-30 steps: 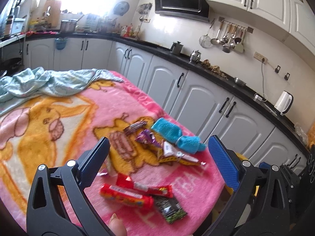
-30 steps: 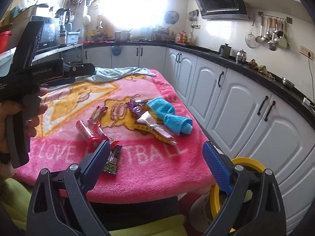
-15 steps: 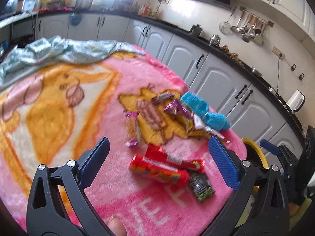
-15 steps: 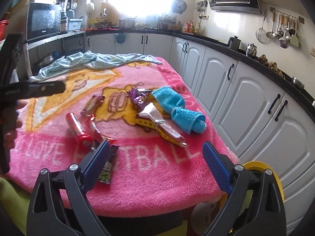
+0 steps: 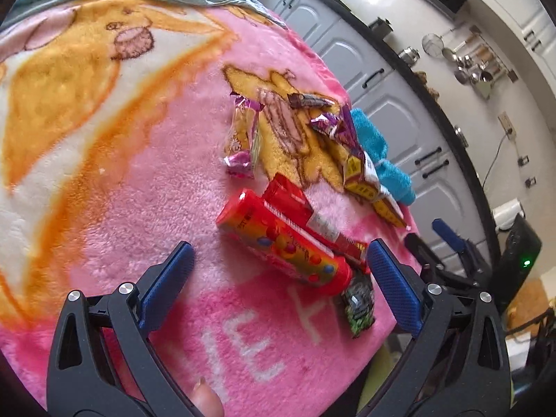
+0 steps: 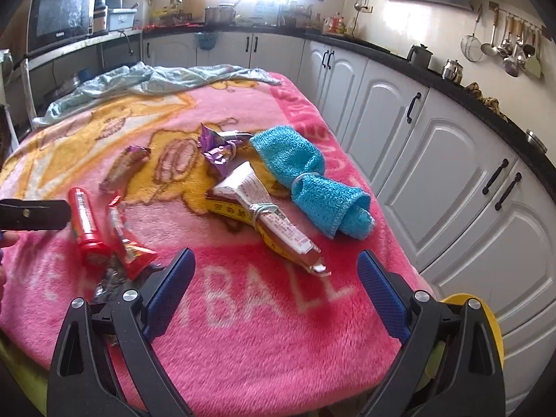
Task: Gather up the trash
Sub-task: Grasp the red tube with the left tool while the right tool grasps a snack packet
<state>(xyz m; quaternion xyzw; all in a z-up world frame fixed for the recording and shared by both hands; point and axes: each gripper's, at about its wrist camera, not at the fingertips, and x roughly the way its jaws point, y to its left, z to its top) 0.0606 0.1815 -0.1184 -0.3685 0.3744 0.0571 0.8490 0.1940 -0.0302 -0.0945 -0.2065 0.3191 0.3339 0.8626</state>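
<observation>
We have nothing picked up yet; this looks like the reach for the first piece of trash, and all of it lies on the pink blanket (image 6: 250,330).

Going left to right in the right wrist view: our left gripper (image 6: 33,213) shows only as a dark bar at the left edge, hanging just beside the red tube (image 6: 83,224). From its own camera, the left gripper (image 5: 278,279) has its jaws spread wide with nothing between them, and the tube (image 5: 281,243) lies crosswise just ahead of the blue pads (image 5: 166,278). A red wrapper (image 5: 305,212) lies against the tube's far side and a small dark packet (image 5: 358,304) sits at its cap end.

Further right lie a pink wrapper (image 6: 123,168), a purple wrapper (image 6: 217,149), the yellow packet (image 6: 264,222) bound with a band, and the blue cloth (image 6: 309,177) beside it.

Our right gripper (image 6: 276,290) is also wide apart and empty, low over the blanket, near the packet's tip. A yellow bin (image 6: 486,316) peeks out below the table's right edge, mostly hidden behind the right finger.

Next, we judge, the left gripper should drop so its pads straddle the tube, then close. The tube is round and may roll on the soft pile, so we should take it across its width.
</observation>
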